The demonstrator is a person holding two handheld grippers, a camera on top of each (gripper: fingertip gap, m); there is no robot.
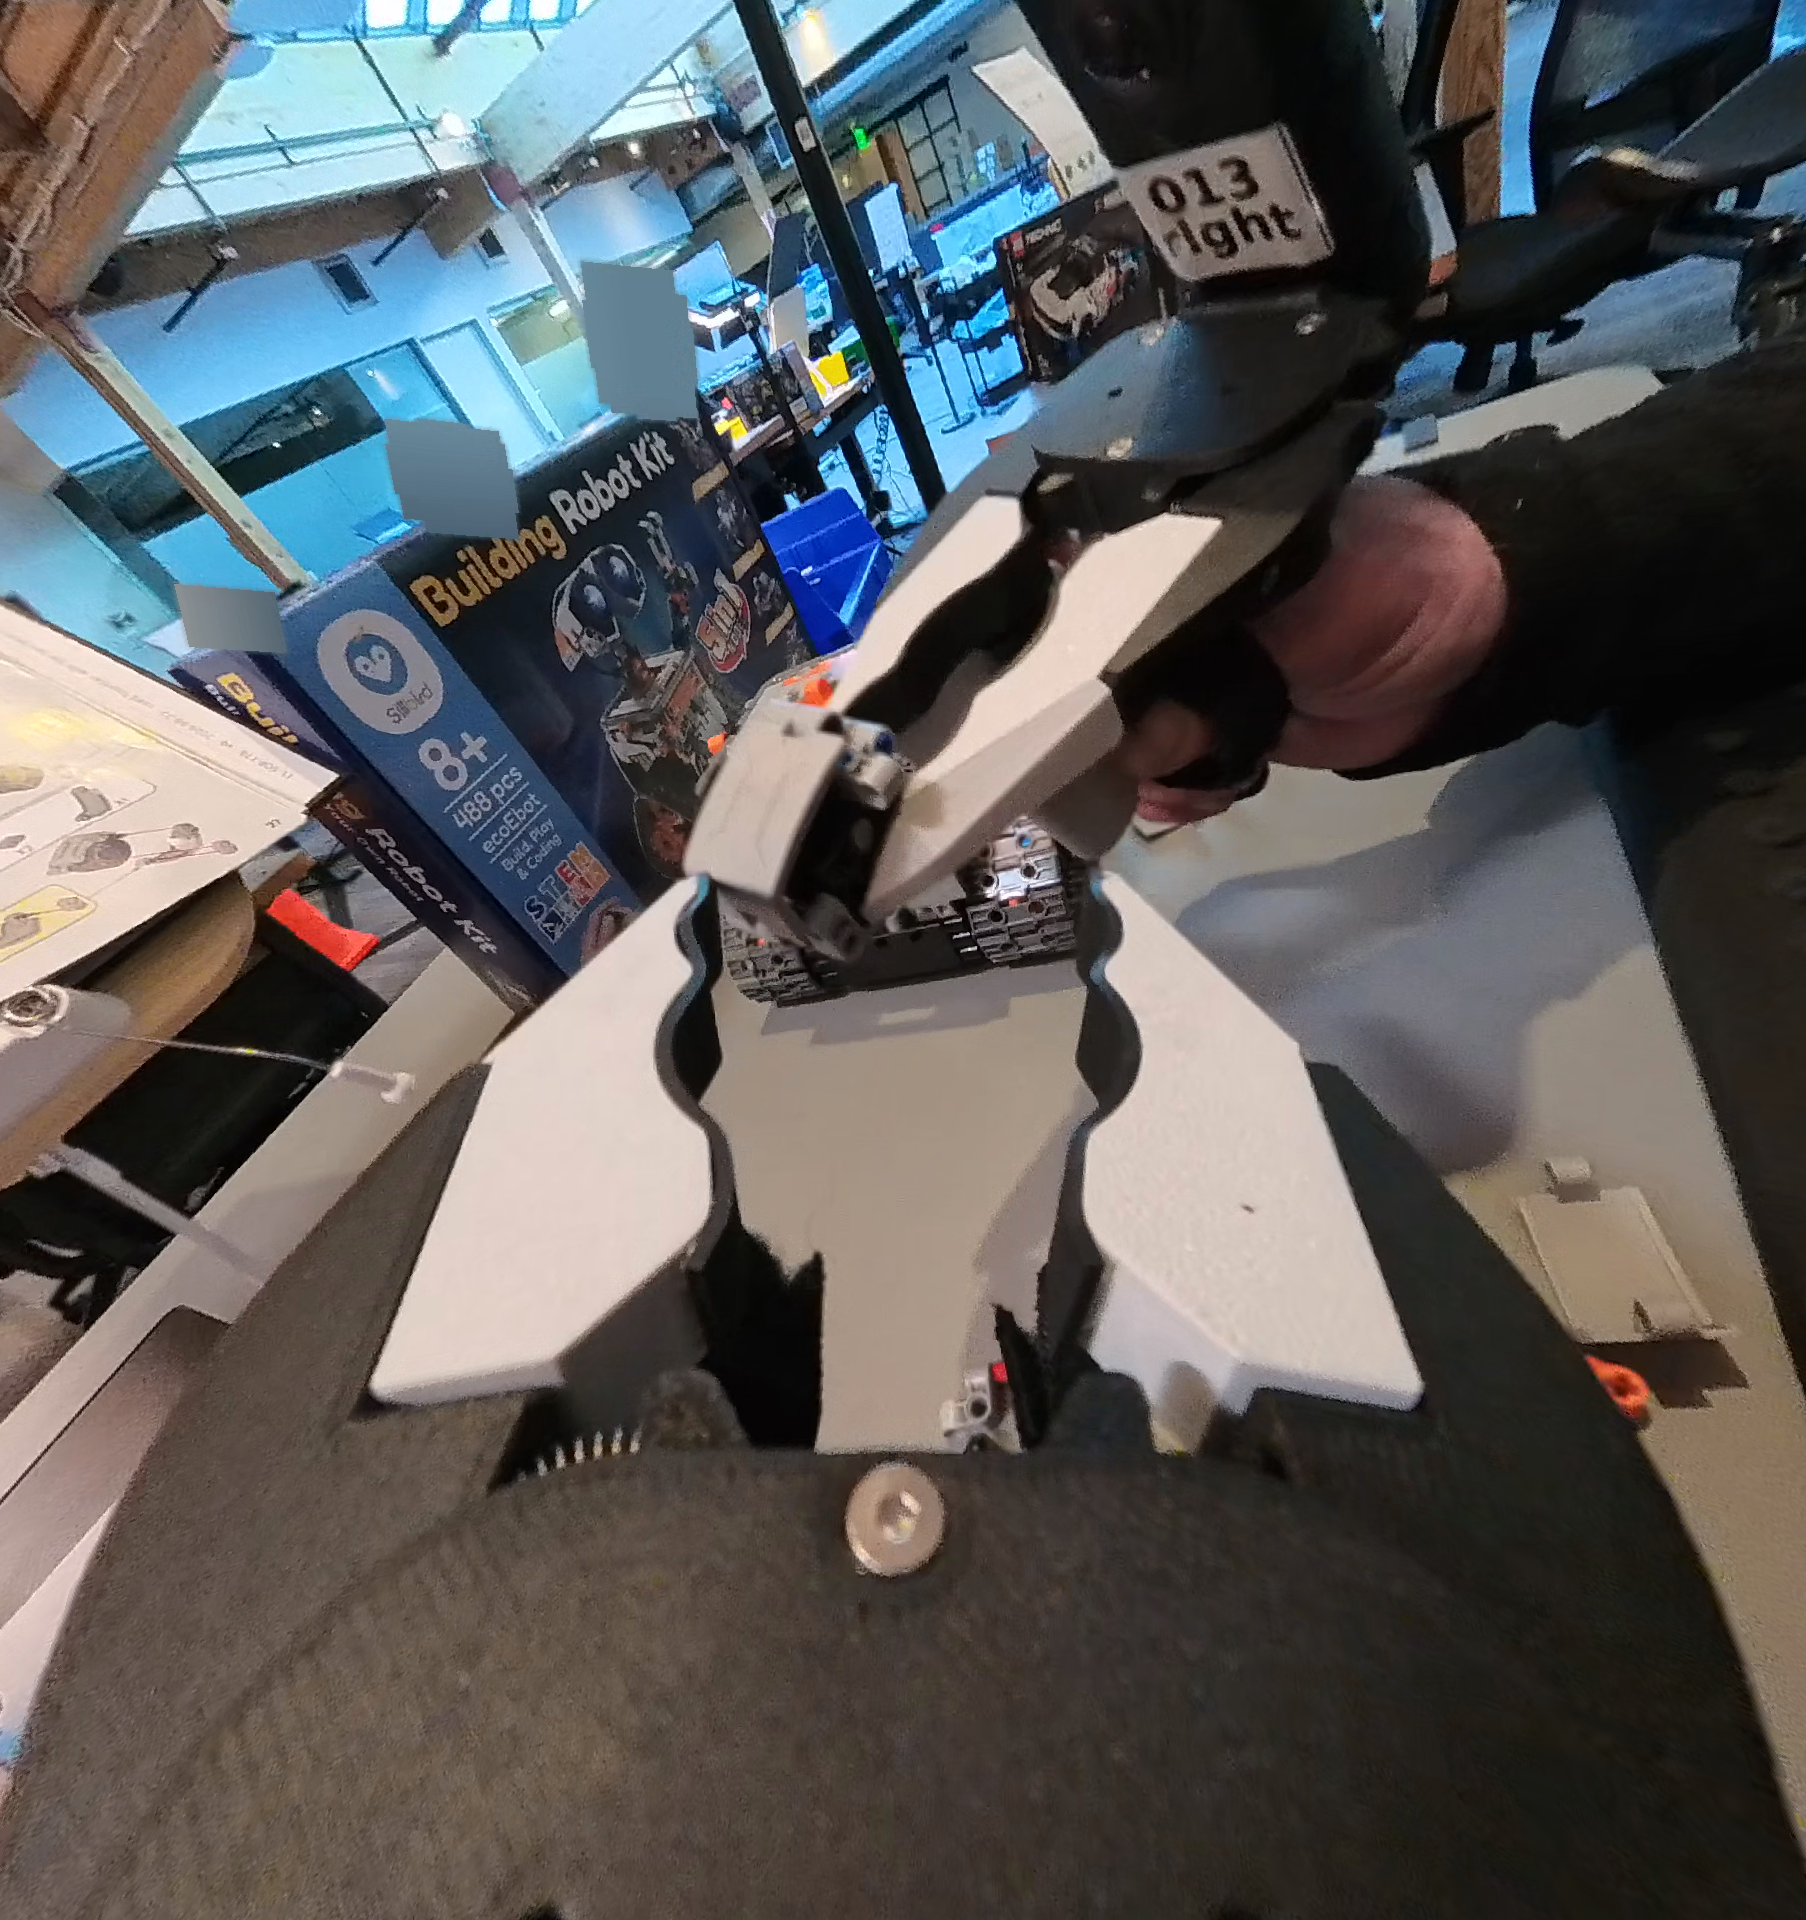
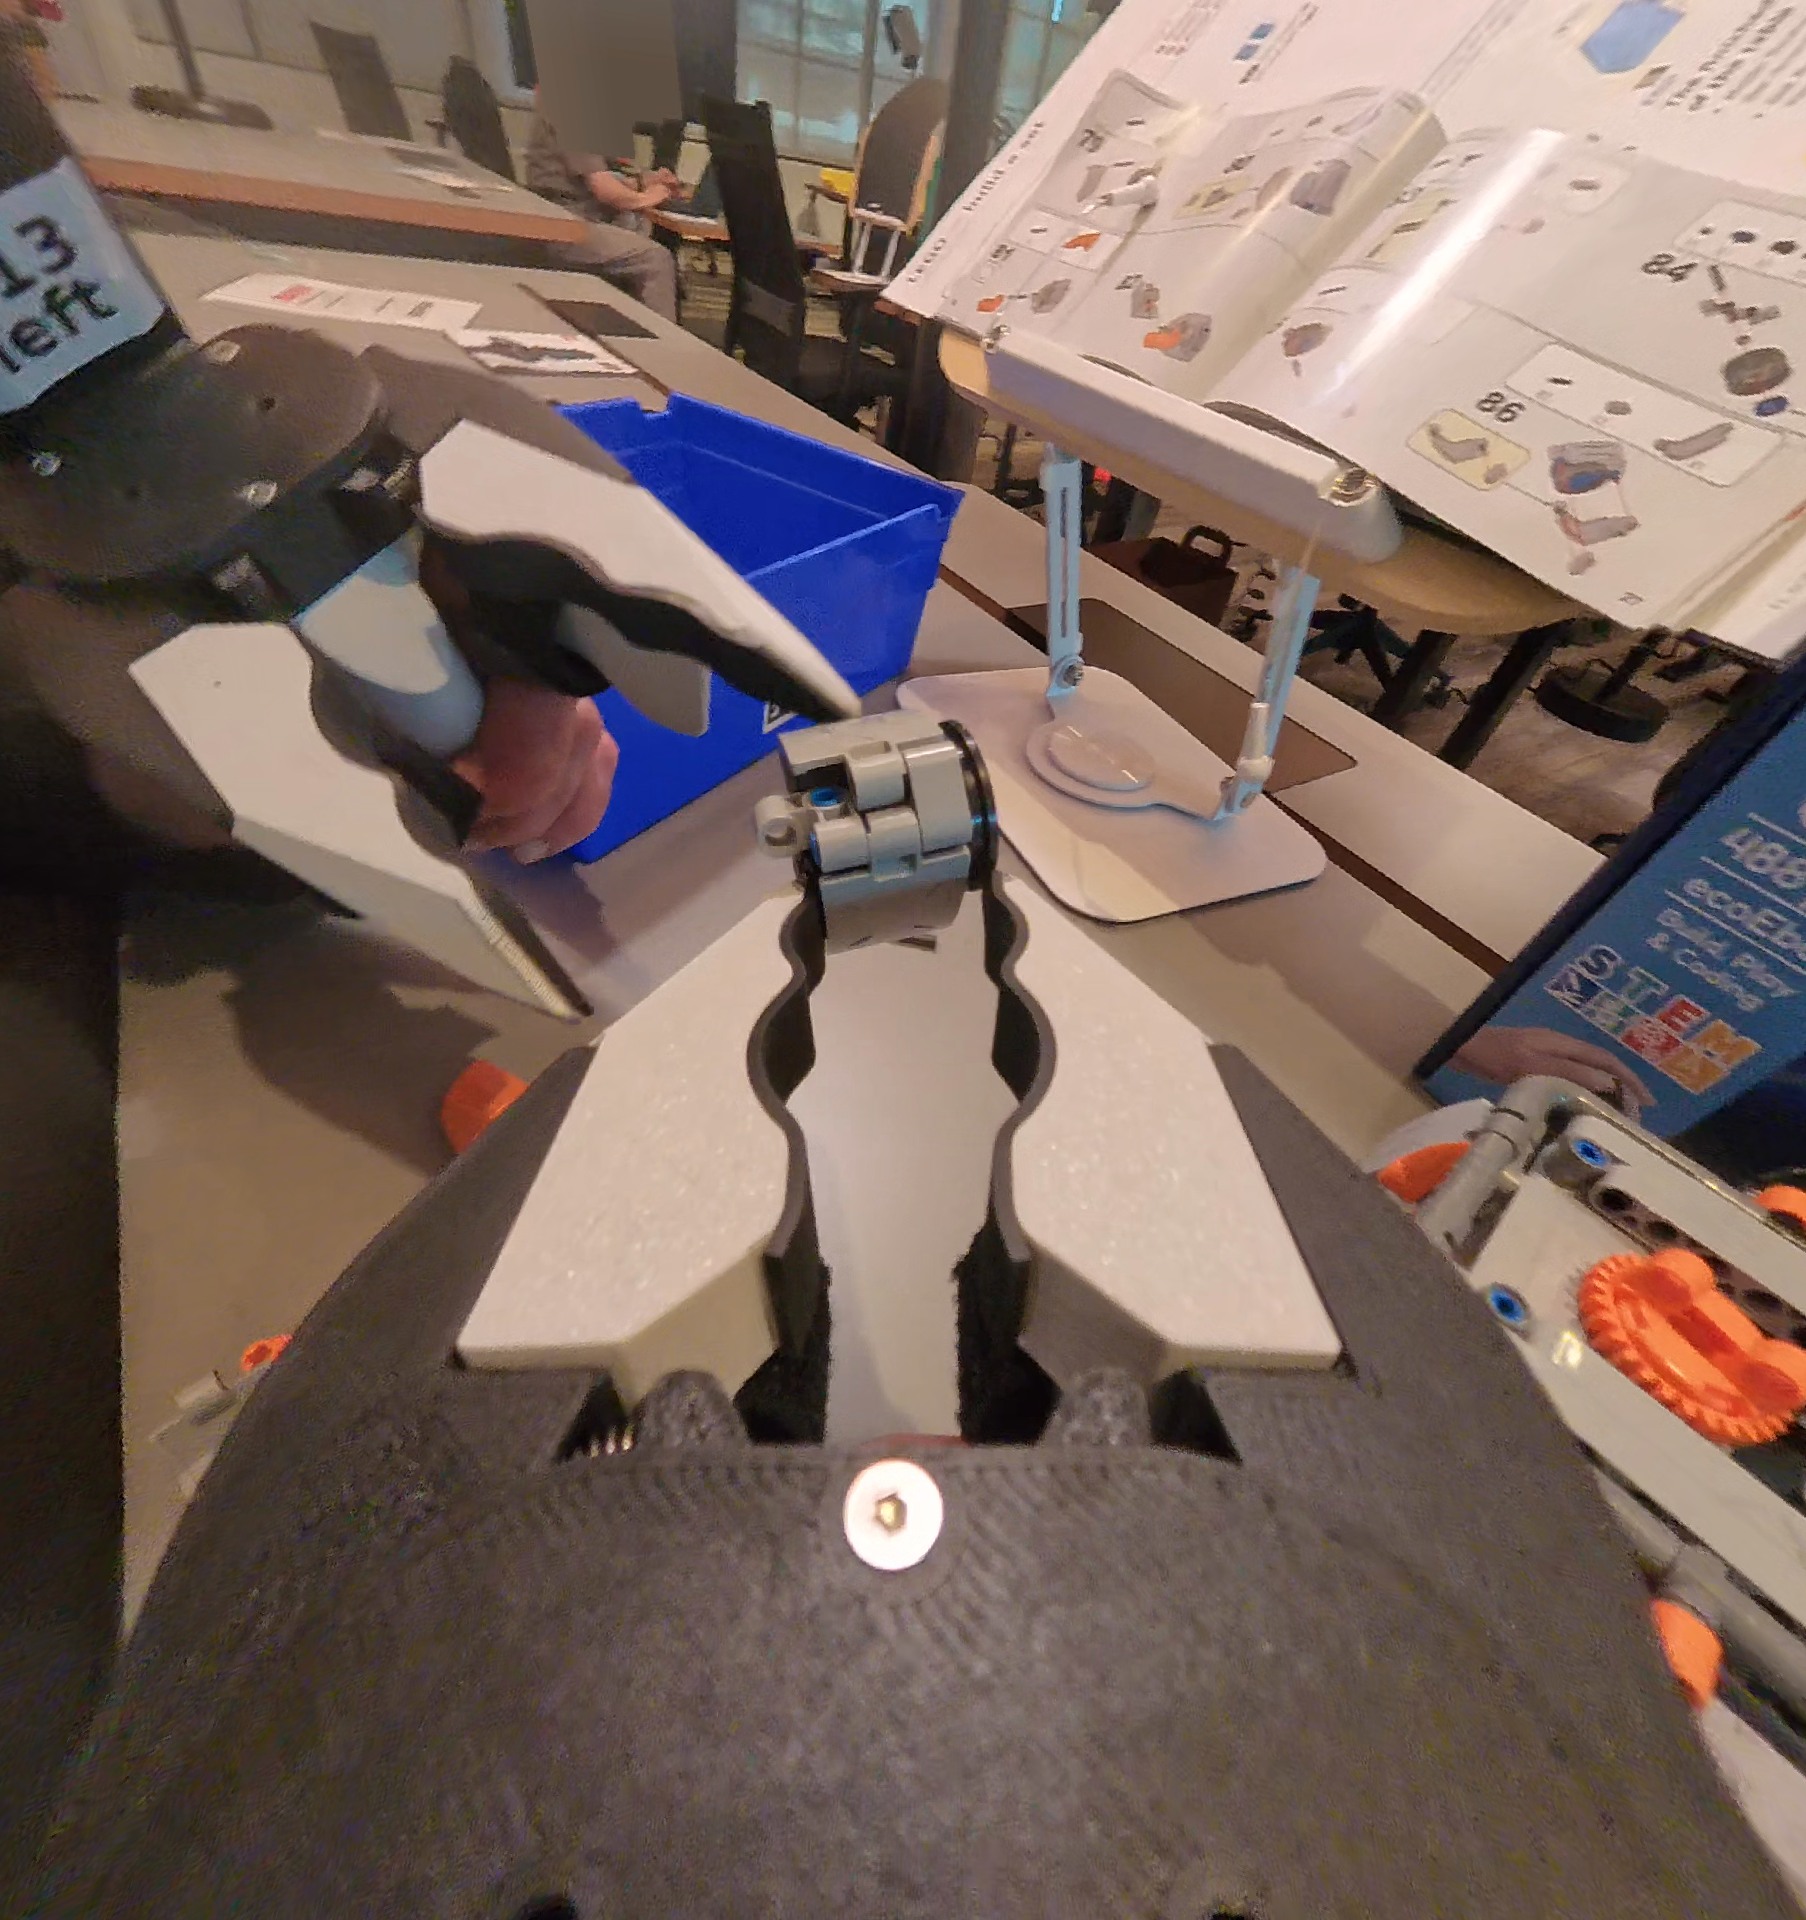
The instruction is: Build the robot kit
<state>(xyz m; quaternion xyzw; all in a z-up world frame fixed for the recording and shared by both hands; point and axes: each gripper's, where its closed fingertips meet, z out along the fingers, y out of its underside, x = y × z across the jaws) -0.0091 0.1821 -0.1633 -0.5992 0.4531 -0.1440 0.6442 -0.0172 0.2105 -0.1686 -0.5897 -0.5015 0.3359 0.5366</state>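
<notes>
The right tongs (image 2: 883, 914) clamp a small grey brick-built assembly (image 2: 883, 821) above the grey surface (image 2: 307, 1091). The left tongs (image 1: 894, 914) gape apart, empty, facing the grey tracked brick vehicle (image 1: 982, 914) just beyond.

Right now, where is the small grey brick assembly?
The grey assembly is pinched at the tips of the right tool, held above the table. In the left wrist view it hangs just in front of the tracked model.

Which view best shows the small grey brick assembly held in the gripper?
The right wrist view: the grey brick assembly sits sharp and unobstructed at the right gripper fingertips. The left wrist view shows it tilted and partly covered by that gripper's fingers.
</notes>
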